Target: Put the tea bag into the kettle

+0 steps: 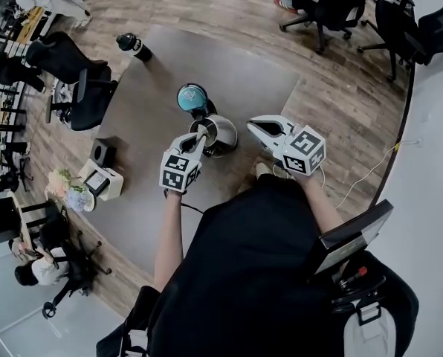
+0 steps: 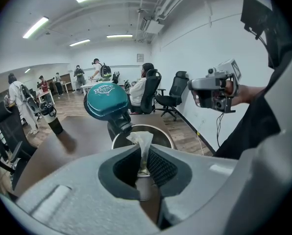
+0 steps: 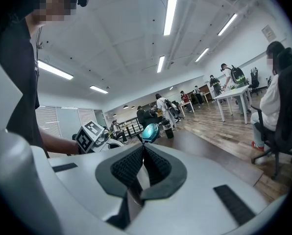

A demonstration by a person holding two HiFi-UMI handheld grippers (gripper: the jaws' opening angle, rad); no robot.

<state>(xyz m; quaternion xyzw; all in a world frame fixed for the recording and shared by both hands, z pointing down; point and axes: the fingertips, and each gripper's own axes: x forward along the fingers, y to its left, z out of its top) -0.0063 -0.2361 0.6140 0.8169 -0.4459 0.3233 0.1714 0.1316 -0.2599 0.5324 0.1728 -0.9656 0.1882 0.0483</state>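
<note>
A steel kettle stands mid-table with its teal lid flipped up and open. My left gripper hangs over the kettle's near rim, shut on a pale tea bag. The bag's crumpled top sticks up from between the pads, right above the kettle's round mouth, with the teal lid behind it. My right gripper is held in the air just right of the kettle, shut and empty. In its own view the right gripper has its pads meeting, and the teal lid shows beyond them.
A black and white bottle stands at the table's far left corner. A black box, a white box and flowers sit along the left edge. Office chairs ring the table.
</note>
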